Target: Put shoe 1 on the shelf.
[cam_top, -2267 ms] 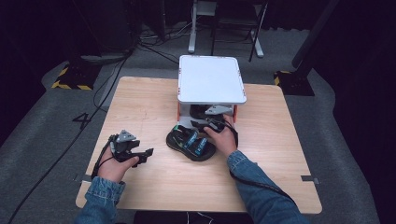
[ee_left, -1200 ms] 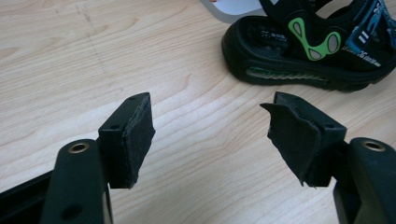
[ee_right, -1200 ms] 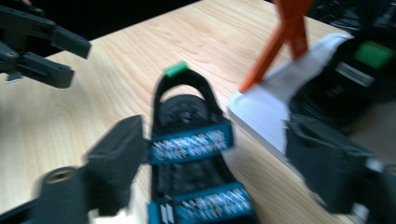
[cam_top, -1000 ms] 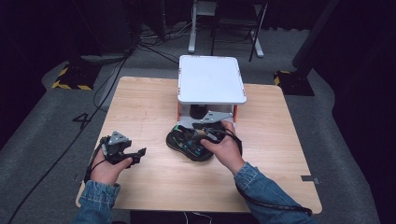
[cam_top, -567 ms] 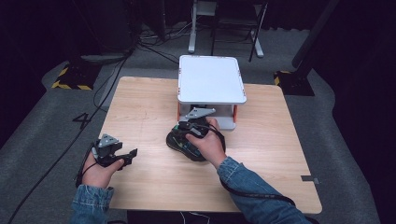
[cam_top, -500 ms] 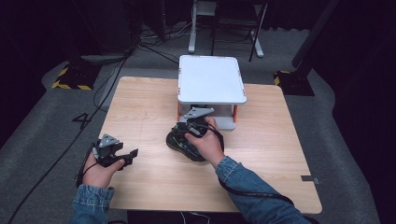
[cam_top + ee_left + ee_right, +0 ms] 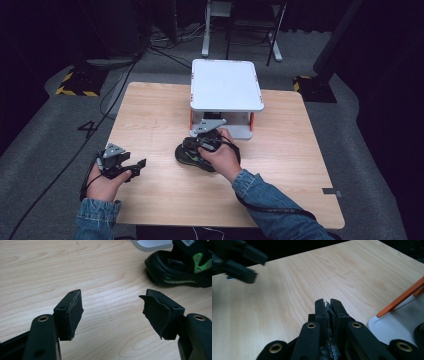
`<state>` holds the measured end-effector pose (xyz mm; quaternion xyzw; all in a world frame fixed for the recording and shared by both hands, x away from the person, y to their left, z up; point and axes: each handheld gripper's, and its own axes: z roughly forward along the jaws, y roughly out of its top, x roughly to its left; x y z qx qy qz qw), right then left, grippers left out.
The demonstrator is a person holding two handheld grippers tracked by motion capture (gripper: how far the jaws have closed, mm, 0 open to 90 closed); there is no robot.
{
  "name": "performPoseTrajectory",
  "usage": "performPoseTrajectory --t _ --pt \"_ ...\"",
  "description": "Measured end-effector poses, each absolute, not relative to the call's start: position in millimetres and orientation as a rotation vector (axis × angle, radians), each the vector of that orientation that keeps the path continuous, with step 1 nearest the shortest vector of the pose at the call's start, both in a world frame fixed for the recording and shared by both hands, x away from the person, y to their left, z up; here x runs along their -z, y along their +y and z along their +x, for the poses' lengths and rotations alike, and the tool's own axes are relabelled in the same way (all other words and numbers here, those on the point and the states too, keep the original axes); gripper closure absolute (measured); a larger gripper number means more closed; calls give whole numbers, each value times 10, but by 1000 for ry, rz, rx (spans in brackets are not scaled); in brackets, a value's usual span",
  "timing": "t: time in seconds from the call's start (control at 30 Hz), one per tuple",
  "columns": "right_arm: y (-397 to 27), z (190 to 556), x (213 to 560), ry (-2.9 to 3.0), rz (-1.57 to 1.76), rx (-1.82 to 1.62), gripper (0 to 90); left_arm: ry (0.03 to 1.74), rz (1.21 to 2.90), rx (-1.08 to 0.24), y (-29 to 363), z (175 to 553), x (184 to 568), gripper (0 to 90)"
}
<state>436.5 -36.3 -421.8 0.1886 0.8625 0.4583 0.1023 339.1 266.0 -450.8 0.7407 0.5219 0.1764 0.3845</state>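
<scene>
Two grippers: left gripper [image 7: 113, 315] gapes empty; right gripper [image 7: 328, 305] pinches "DOG"-lettered shoe [image 7: 192, 157] fabric.

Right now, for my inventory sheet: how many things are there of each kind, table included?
Grippers: 2, left gripper and right gripper
Shoe: 1 that I can tell apart
Stand: 1
Table: 1
Total: 5

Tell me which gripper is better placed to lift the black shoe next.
Right. The right gripper sits on the black shoe, jaws just closed, pinching a thin dark strip that seems to be part of it. The left gripper is open, apart from the shoe over bare table.
</scene>
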Motion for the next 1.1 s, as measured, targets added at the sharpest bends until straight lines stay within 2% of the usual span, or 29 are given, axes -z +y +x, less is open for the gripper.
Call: performPoseTrajectory --t 0.57,0.8,1.1 --pt "-1171 3646 4014 2669 441 -1523 849 1282 1926 -418 2485 3518 4510 317" --pt "-1352 3587 4041 2750 455 -1476 845 1262 1935 -407 2417 3569 4513 317" --pt "-1305 3533 4215 3003 402 -1233 833 1245 1947 -393 2358 3634 4522 316"
